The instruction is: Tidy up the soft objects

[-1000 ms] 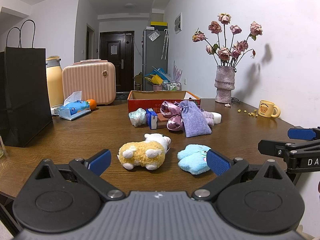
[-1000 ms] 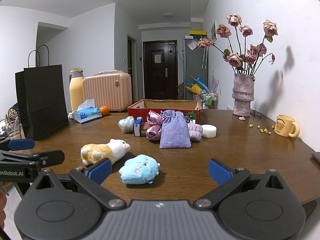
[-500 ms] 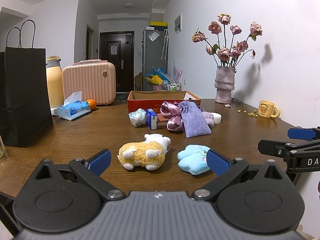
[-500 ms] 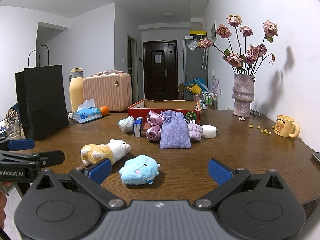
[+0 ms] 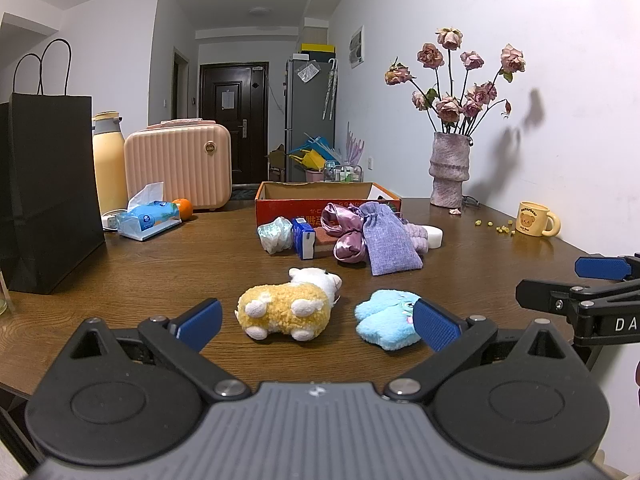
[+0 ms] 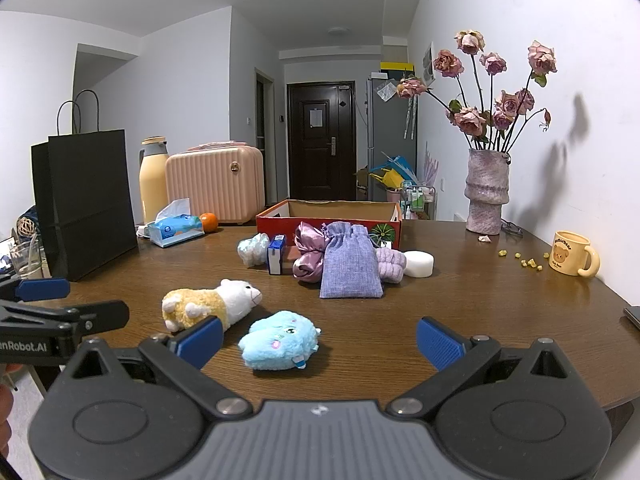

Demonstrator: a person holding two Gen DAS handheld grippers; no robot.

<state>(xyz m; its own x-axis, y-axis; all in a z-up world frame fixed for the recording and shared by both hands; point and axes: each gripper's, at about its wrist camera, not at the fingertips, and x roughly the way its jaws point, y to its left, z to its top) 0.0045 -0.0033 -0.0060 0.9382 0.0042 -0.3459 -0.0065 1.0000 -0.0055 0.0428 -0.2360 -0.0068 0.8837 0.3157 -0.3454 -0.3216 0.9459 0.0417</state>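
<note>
Lying near the front edge of the brown wooden table (image 5: 120, 280), the yellow-and-white plush sheep (image 5: 288, 306) and fluffy light-blue plush toy (image 6: 278, 340) sit side by side, untouched. Left gripper (image 5: 316, 322) and right gripper (image 6: 318, 338) both hover with fingers spread apart, empty.

Blue plush toy (image 5: 386, 318): right side hiding behind blue pad of left gripper (image 5: 318, 320). Yellow sheep toy (image 6: 210, 306): back end hiding behind pad of right gripper (image 6: 318, 338). Red box (image 6: 332, 218): front wall partly hiding behind purple pouch (image 6: 350, 260); inside not showing. Black bag (image 5: 44, 184): left side getting cut by picture edge. Writing on yellow mug (image 6: 572, 254): too small for reading.
</note>
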